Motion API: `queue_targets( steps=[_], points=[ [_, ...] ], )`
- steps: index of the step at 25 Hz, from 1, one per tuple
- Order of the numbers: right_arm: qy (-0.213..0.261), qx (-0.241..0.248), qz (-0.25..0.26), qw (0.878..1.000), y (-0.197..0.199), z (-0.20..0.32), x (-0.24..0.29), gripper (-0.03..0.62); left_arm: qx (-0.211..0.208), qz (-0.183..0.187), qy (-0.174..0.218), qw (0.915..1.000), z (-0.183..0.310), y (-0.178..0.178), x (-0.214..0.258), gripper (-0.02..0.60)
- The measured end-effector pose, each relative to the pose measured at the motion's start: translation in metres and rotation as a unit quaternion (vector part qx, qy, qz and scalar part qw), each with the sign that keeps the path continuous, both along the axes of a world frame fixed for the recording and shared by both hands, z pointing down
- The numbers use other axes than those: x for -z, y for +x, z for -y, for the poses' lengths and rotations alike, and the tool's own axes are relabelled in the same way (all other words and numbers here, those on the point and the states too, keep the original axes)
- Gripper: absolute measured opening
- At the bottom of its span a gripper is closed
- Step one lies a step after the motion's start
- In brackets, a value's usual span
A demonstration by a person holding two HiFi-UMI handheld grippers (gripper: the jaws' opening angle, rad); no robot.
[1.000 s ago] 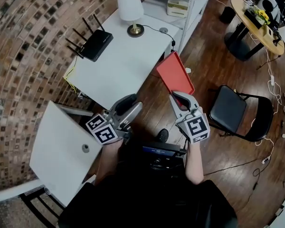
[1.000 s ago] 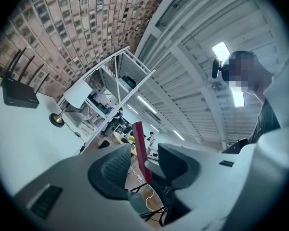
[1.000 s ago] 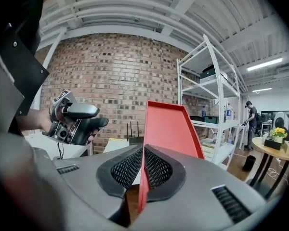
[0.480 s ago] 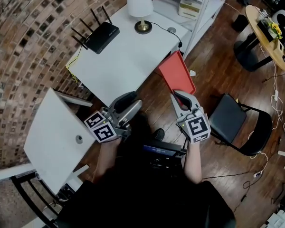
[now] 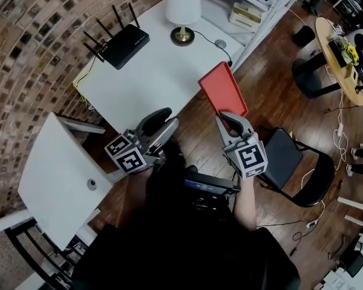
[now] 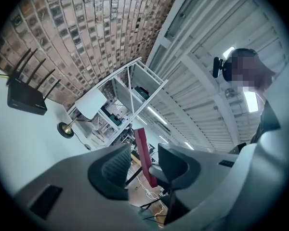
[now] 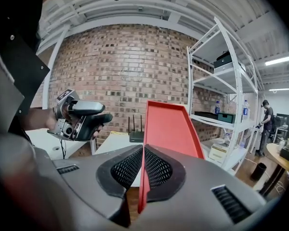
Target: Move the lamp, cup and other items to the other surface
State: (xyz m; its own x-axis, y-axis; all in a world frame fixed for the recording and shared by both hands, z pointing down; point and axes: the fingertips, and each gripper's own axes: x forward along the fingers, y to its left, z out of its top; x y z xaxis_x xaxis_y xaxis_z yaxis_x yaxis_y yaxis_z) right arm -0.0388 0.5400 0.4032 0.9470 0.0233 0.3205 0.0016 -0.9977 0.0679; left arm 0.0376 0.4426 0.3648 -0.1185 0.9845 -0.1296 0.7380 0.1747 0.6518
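Observation:
My right gripper point(image 5: 228, 121) point(image 7: 143, 165) is shut on the near rim of a red tray point(image 5: 221, 89) point(image 7: 168, 129), which tilts up over the wooden floor beside the white table point(image 5: 163, 77). My left gripper point(image 5: 160, 121) point(image 6: 142, 170) is open and empty at the table's near edge; the tray point(image 6: 145, 155) shows edge-on beyond its pads. At the far end of the table stand a white-shaded lamp point(image 5: 183, 8) point(image 6: 89, 105) and a black router point(image 5: 124, 44) point(image 6: 26, 100). No cup is in view.
A second white surface point(image 5: 54, 162) lies at the lower left, beside the brick wall. A black chair point(image 5: 290, 162) stands to my right. White shelving point(image 5: 254, 11) rises behind the table, and a round wooden table point(image 5: 342, 50) is at the far right.
Both grippers have shifted a little toward the white table, the red tray still in the right one. The left gripper now reaches the table's near edge.

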Motion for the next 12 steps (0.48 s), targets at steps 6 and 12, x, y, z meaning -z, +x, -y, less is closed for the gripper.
queue_targets(
  steps=[6, 12],
  points=[
    [-0.006, 0.021, 0.012, 1.0, 0.067, -0.028, -0.007, 0.038, 0.015, 0.013, -0.006, 0.9998, -0.029, 0.062, -0.009, 0.204],
    [-0.013, 0.053, 0.02, 0.998, 0.129, -0.041, -0.011, 0.038, 0.034, 0.016, -0.017, 0.9991, -0.047, 0.117, -0.011, 0.204]
  ],
)
